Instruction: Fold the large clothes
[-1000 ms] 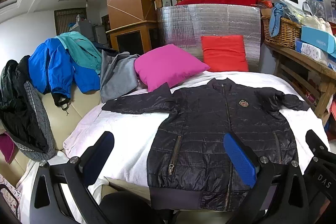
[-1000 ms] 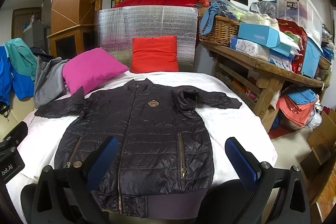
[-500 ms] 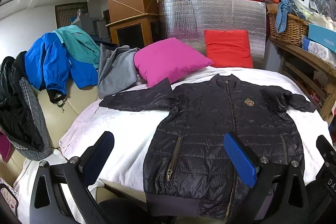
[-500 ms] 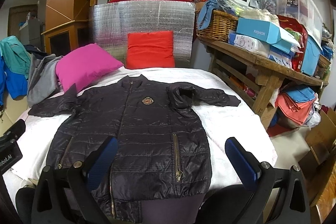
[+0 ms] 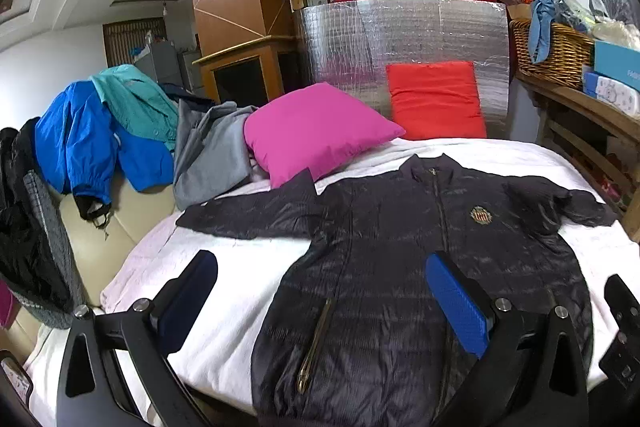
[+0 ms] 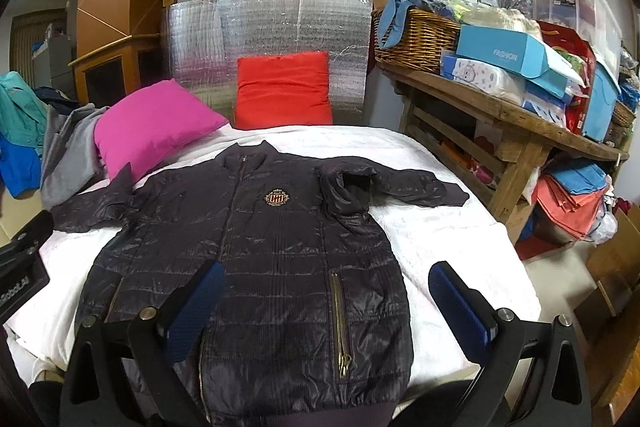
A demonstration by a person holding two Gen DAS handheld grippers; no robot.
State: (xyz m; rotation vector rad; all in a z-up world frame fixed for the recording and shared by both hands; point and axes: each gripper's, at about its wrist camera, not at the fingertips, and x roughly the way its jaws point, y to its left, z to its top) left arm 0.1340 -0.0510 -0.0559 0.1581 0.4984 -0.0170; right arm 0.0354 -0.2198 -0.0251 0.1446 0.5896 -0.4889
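Left wrist view: soft, slippery-looking jacket (image 5: pixel 420 267) was seen at centre; sleeve (image 5: pixel 248 215) judged graspable; left gripper (image 5: pixel 320 291) and right gripper (image 6: pixel 328 303) gaped empty.

Both views have drawn in toward the black quilted jacket (image 5: pixel 400 267), which now fills more of each picture. In the left wrist view the wicker basket (image 5: pixel 560 51) and the blue box (image 5: pixel 618 63) have slid to the right edge; the right gripper (image 5: pixel 624 331) shows lower at the corner
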